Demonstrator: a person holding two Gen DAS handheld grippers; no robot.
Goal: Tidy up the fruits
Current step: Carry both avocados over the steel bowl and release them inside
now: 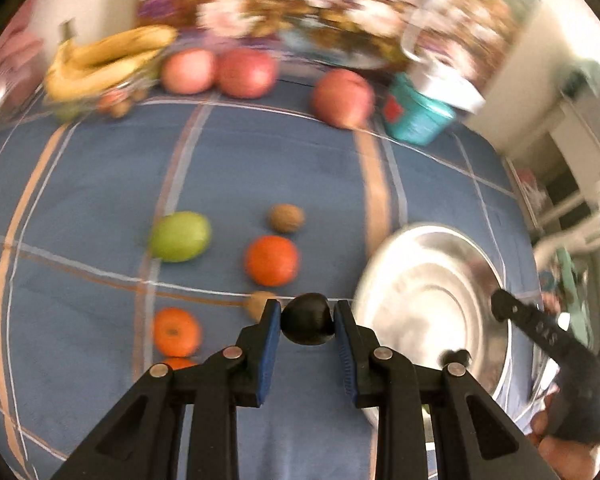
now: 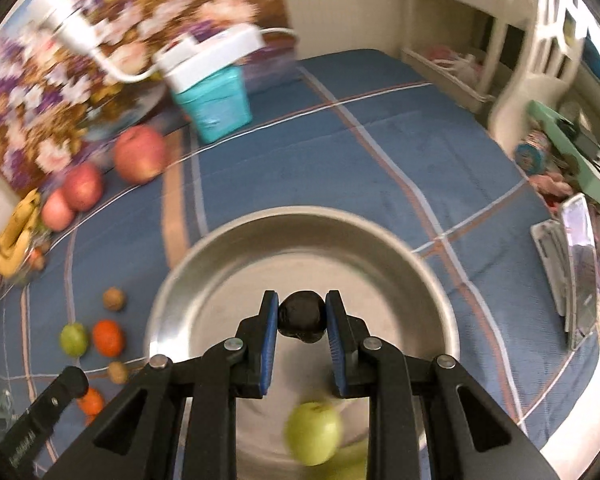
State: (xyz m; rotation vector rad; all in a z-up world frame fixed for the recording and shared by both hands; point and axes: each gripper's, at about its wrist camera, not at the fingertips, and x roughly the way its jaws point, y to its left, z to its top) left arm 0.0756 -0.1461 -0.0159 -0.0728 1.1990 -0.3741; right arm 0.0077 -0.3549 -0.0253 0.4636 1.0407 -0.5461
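we have a dark round fruit (image 1: 309, 319) pinched between the fingers of our left tool (image 1: 308, 320), the jaws closed only as far as the fruit allows. our right tool (image 2: 302, 318) grips another dark fruit (image 2: 301, 317) the same way, and it hangs over the metal bowl (image 2: 188, 272), which sits on a blue plaid bed cover (image 2: 380, 140).

a green apple (image 2: 314, 432) is already in the bowl, below and close behind the right tool's tips. so the step in hand looks like dropping the right fruit into the bowl, then bringing the left one across.

to do this well, we lower the right tool close to the bowl's floor before we open, since a round fruit let go from high up may bounce or roll out over the low rim. we aim for the bare metal ahead of the tips, away from the apple.

for the left tool, the bowl (image 1: 432, 280) lies ahead and to its right, and the right tool (image 1: 540, 328) reaches over its far side. we wait for that one to clear before we swing in, to keep the two from knocking.

an orange (image 1: 271, 260), a walnut (image 1: 286, 218) and a green apple (image 1: 180, 236) lie ahead of the left tool on the cover, another orange (image 1: 176, 331) to its left.
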